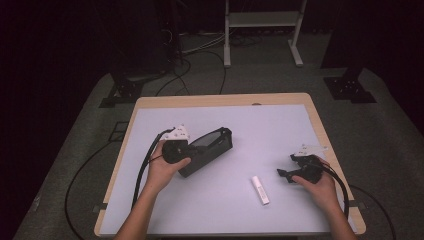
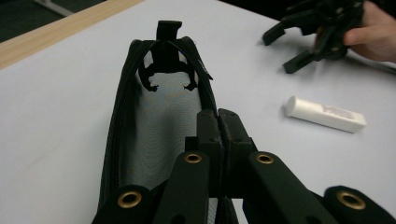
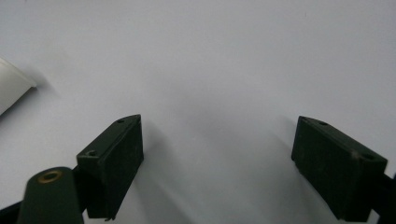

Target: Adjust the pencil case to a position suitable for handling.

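The wooden-edged table with its pale lilac-white mat (image 1: 220,210) carries everything in play. Largest on it is the long black zippered pencil case with a mesh-lined inside (image 1: 209,150), lying left of centre with its mouth gaping open; nothing seems to be inside yet, though its far end is dim. The left gripper (image 1: 192,151) has its jaws pressed together on the near rim of the case (image 2: 140,130), holding that edge pinched so the opening stays wide. The right gripper (image 1: 283,174) rests near the right edge of the mat, its jaws spread wide over bare mat with nothing between them. Smallest is the short white rectangular stick, likely an eraser or glue tube (image 1: 260,189), lying on the mat between the two hands, well apart from the case. Judged so: the case is opened and steadied; picking up the stick and putting it inside is still to do.
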{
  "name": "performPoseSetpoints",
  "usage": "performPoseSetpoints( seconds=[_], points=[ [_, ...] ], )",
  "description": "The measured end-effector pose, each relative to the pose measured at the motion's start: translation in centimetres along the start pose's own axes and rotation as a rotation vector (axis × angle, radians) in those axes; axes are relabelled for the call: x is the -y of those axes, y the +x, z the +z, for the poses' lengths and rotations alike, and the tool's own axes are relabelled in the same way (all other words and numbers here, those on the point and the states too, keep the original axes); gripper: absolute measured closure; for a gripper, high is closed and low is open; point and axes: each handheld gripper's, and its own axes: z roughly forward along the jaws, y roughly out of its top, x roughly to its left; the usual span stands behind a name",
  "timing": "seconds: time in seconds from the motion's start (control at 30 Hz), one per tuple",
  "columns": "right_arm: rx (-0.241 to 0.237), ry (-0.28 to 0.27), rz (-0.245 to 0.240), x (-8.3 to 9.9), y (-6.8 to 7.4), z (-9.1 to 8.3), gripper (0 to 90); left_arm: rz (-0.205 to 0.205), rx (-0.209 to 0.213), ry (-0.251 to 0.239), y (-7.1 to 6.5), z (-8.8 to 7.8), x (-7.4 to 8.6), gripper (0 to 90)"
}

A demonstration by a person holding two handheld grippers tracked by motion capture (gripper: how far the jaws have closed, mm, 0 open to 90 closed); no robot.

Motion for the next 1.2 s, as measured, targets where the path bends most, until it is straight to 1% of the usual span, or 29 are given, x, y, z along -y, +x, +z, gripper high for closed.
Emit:
performPoseSetpoints(
  seconds=[0.07,0.1,0.2,0.23,0.37,0.4,0.43,0.47,0.53,0.6,0.63,0.67,0.77,0.8,0.93,1.07,1.1,1.13,1.2],
  points=[
    [0.001,0.0,-0.001,0.0,0.0,0.0,15.7,0.01,0.024,0.007,-0.2,0.0,0.2,88.8],
    [0.001,0.0,-0.001,0.0,0.0,0.0,15.7,0.01,0.024,0.007,-0.2,0.0,0.2,88.8],
    [0.0,0.0,-0.001,0.0,0.0,0.0,15.7,0.03,0.065,0.006,-0.6,-0.3,0.4,88.8],
    [0.0,0.0,-0.001,0.0,0.0,0.0,15.7,0.03,0.065,0.006,-0.6,-0.3,0.4,88.8],
    [0.0,0.0,-0.001,0.0,0.0,0.0,15.7,0.062,0.099,0.011,-1.1,-0.5,0.4,88.8],
    [0.0,0.0,-0.001,0.0,0.0,0.0,15.7,0.068,0.109,0.013,-1.3,-0.5,0.4,88.7],
    [0.0,0.0,-0.001,0.0,0.0,0.0,15.7,0.083,0.127,0.016,-1.5,-0.5,0.4,88.8],
    [0.0,0.0,-0.001,0.0,0.0,0.0,15.7,0.083,0.127,0.016,-1.5,-0.5,0.4,88.8],
    [0.0,0.001,-0.001,0.0,0.0,0.0,15.7,0.094,0.145,0.019,-1.7,-0.4,0.4,88.8],
    [0.0,0.0,-0.001,0.0,0.0,0.0,15.7,0.107,0.162,0.029,-1.9,-0.3,0.4,88.7],
    [0.0,0.0,-0.001,0.0,0.0,0.0,15.7,0.121,0.178,0.04,-2.0,-0.2,0.5,88.7],
    [0.0,0.0,-0.001,0.0,0.0,0.0,15.7,0.121,0.178,0.04,-2.0,-0.2,0.5,88.7],
    [0.0,0.0,-0.001,0.0,0.0,0.0,15.7,0.138,0.202,0.056,-2.3,0.0,0.6,88.7],
    [0.0,0.0,-0.001,0.0,0.0,0.0,15.7,0.138,0.202,0.056,-2.3,0.0,0.6,88.7],
    [0.0,0.001,-0.001,0.0,0.0,0.0,15.7,0.15,0.227,0.063,-2.7,0.2,0.6,88.7],
    [0.0,0.001,-0.002,0.0,0.0,0.0,15.7,0.161,0.26,0.076,-3.1,0.6,0.6,88.7],
    [0.0,0.001,-0.002,0.0,0.0,0.0,15.7,0.164,0.278,0.084,-3.2,0.8,0.7,88.7],
    [0.0,0.001,-0.002,0.0,0.0,0.0,15.7,0.164,0.278,0.084,-3.2,0.8,0.7,88.7],
    [0.0,0.001,-0.003,0.0,0.0,0.0,15.7,0.174,0.295,0.091,-3.3,1.0,0.8,88.7]
  ],
)
